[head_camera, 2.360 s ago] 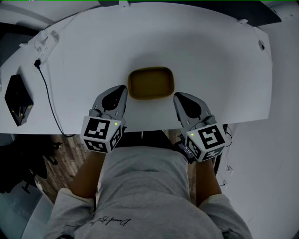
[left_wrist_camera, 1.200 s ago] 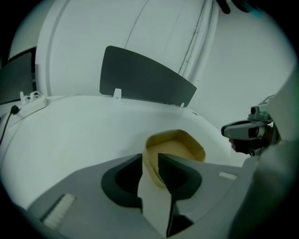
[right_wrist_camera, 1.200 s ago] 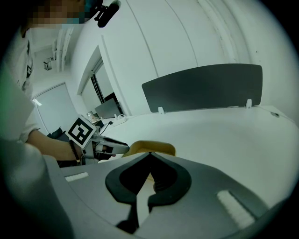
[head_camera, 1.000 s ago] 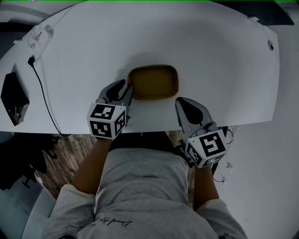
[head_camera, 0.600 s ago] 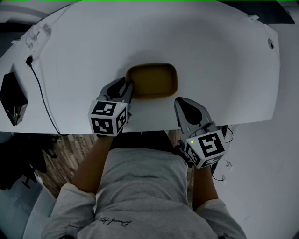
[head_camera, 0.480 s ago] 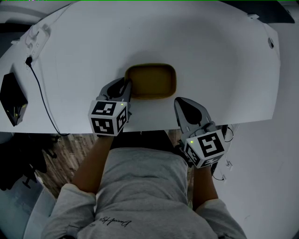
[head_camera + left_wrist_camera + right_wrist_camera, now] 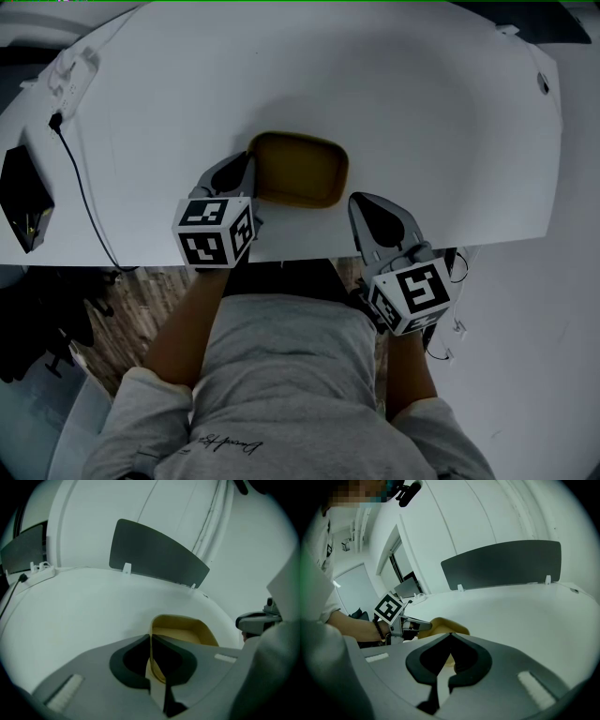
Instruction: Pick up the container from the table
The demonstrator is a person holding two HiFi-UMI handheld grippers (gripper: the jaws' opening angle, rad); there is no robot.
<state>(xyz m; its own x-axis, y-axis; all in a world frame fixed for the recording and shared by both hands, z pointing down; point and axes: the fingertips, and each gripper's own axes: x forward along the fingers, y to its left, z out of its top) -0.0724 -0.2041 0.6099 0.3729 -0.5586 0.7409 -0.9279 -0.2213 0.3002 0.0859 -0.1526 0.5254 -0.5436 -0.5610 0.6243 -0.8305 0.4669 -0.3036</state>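
We see the left gripper (image 7: pixel 250 170) at the near-left corner of a shallow mustard-yellow rounded-rectangular container (image 7: pixel 300 169), which sits on the white curved-edge table (image 7: pixel 403 94) just ahead of the person. In the left gripper view the left gripper (image 7: pixel 150 637) has its jaws pinched narrow on the container's thin wall (image 7: pixel 182 626), having just been closing, with the rim caught between the pads. The dish looks slightly skewed to the table edge; whether its corner is off the surface we cannot quite tell. Our right gripper (image 7: pixel 362 201) rests near the table's front edge, just beside the container's near-right corner but apart from it. Its jaws (image 7: pixel 450 634) meet at the tips with nothing between them. A thin black cable (image 7: pixel 82 178) and a flat black box (image 7: pixel 22 197) lie far left.
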